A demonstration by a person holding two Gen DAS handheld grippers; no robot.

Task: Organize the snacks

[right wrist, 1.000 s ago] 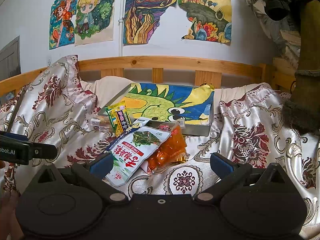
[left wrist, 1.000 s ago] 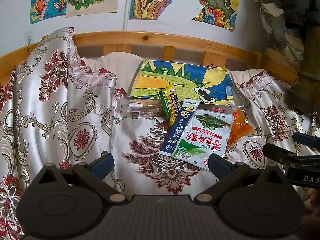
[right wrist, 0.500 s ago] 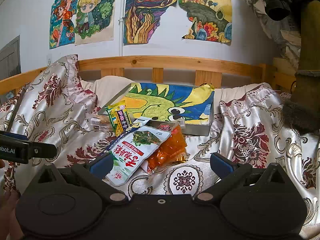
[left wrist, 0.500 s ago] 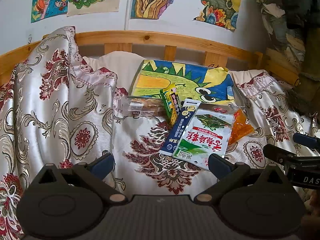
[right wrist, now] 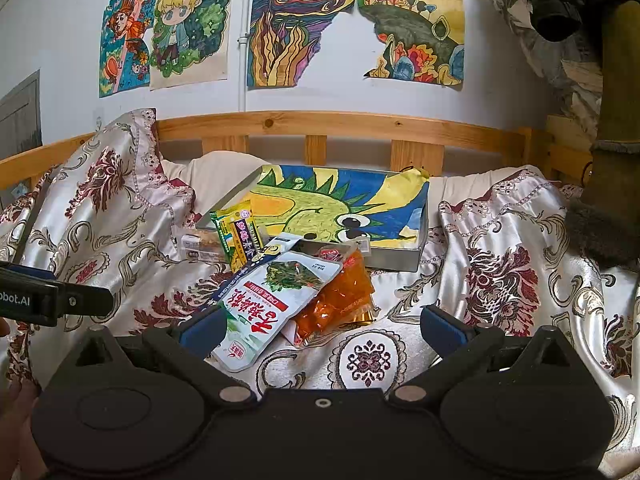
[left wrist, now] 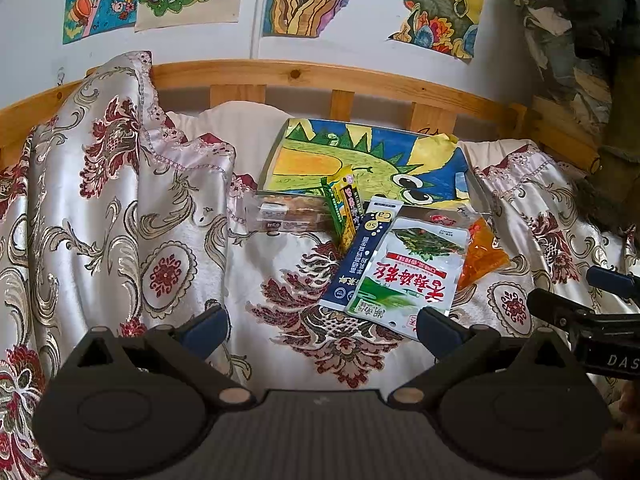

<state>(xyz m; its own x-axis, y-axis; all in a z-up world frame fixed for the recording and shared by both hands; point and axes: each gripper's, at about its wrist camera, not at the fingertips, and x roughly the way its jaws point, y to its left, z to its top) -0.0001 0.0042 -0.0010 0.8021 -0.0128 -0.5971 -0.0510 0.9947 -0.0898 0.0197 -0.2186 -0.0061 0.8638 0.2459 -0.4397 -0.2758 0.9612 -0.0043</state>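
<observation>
Both grippers, left (left wrist: 320,326) and right (right wrist: 320,326), fingers spread, empty, near snack packets (left wrist: 408,276) on bed (left wrist: 280,264); box (left wrist: 372,164) far.

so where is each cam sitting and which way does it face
Left wrist: rides the left claw, facing forward over the bedspread toward the snack pile and wooden headboard; its own open fingers show, with the right claw at the right edge.
Right wrist: rides the right claw, facing the same pile from further right; its open fingers show, with the left claw at the left edge.
Shared: the green-and-white pouch, the orange packet, the dinosaur-lidded box, the wall drawings.
</observation>
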